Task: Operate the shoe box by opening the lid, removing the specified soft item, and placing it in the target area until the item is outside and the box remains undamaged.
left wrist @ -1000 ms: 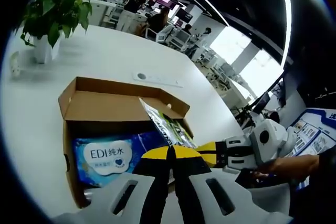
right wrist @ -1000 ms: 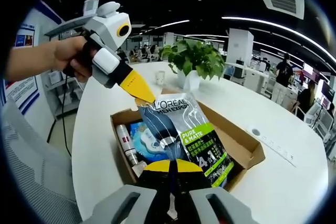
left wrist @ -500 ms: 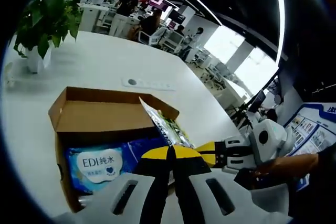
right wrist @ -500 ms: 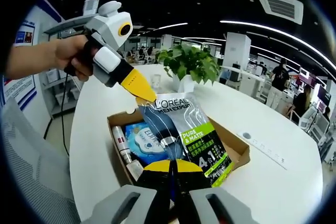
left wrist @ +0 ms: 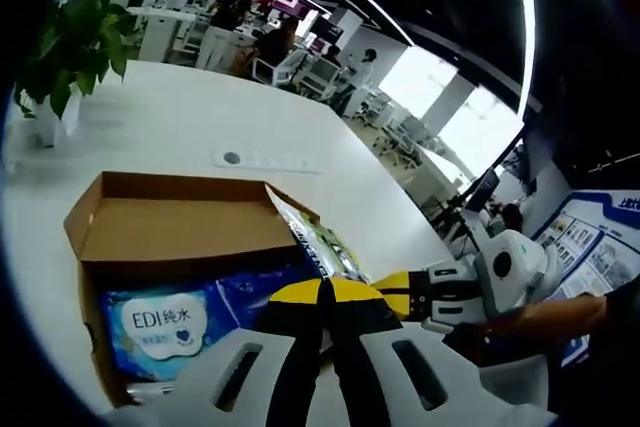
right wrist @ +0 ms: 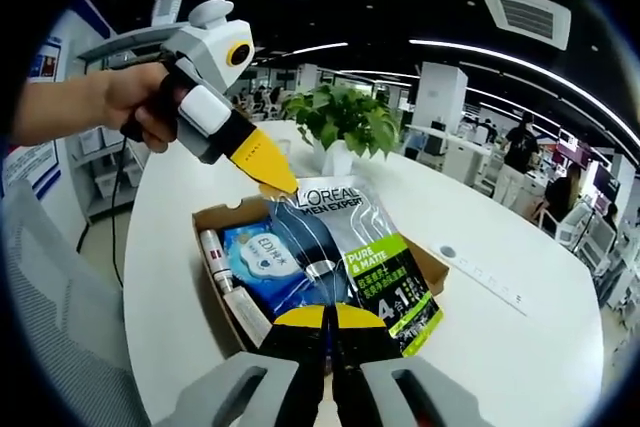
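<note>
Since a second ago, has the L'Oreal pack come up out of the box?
Yes. In the right gripper view the L'Oreal pack, pinched by both grippers, now covers less of the box, which has dropped away beneath it.

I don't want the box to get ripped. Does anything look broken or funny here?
Nothing looks torn or spilled. The cardboard box sits open on the white table, flaps intact. The only odd sight is the L'Oreal pouch, held up above the box by both tongs: the left tongs pinch its top corner, the right tongs its bottom edge.
</note>
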